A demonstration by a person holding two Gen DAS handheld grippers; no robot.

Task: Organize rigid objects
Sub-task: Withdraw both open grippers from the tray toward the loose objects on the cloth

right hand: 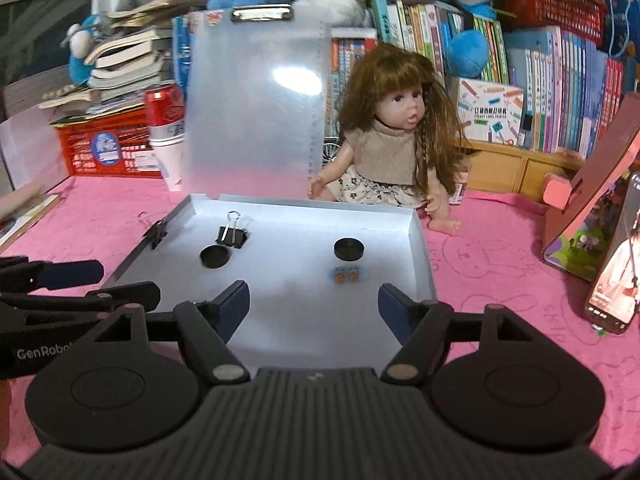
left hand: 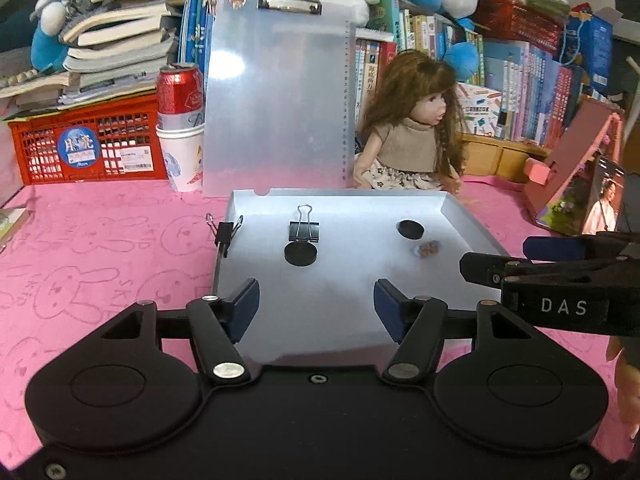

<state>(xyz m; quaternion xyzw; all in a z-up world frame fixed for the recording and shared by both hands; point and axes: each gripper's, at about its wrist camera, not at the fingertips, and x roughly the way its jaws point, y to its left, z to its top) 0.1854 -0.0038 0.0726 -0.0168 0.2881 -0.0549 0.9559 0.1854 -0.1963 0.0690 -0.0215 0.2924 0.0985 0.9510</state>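
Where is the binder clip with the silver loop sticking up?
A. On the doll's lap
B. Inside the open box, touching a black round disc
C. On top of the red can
B: the binder clip lies on the floor of the open box, right behind a black disc that it touches.

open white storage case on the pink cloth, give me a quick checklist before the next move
1. Lid of the white plastic clipboard case standing open: ok.
2. Left gripper jaws open, nothing between them: ok.
3. Right gripper jaws open, empty: ok.
4. Two black round discs lying inside the case: ok.
5. Black binder clip clamped on the case's left wall, not inside: not ok.
6. Small blue-and-orange item identity: cannot tell.
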